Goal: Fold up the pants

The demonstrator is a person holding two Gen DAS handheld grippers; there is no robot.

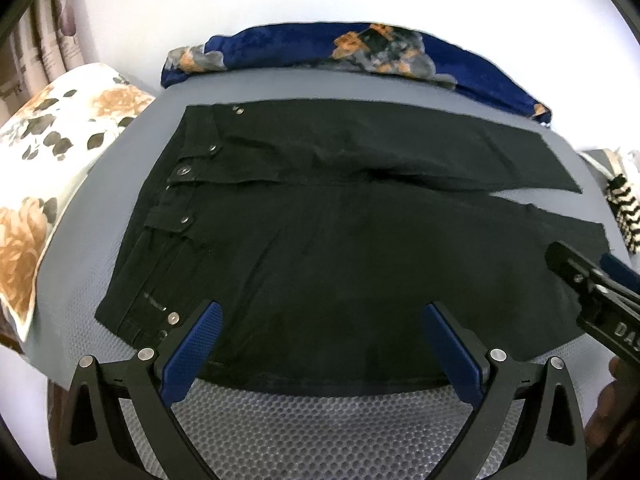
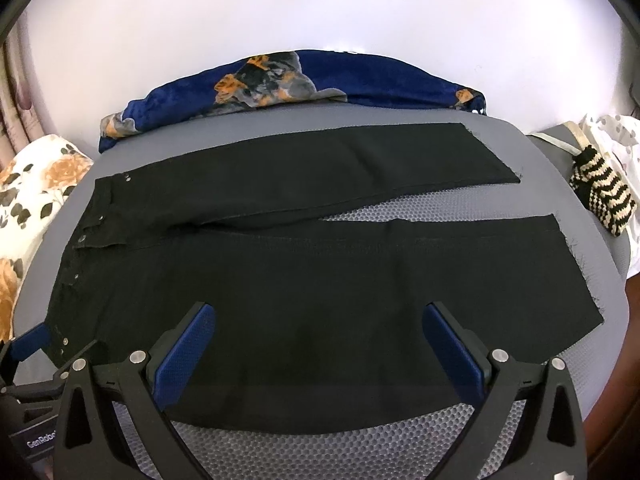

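Black pants [image 1: 340, 216] lie flat on a grey mesh-covered surface [image 1: 320, 432], waistband with metal buttons to the left, two legs running right. They also show in the right wrist view [image 2: 320, 280], the legs split apart at the right. My left gripper [image 1: 322, 320] is open and empty, its blue pads just above the near edge of the pants by the waist. My right gripper [image 2: 320, 320] is open and empty over the near leg's edge. The right gripper also shows at the left wrist view's right edge [image 1: 592, 292].
A blue patterned blanket [image 1: 360, 50] lies along the far edge. A floral pillow [image 1: 52, 152] sits at the left. A striped knit item [image 2: 602, 196] lies at the right, past the leg ends. A white wall stands behind.
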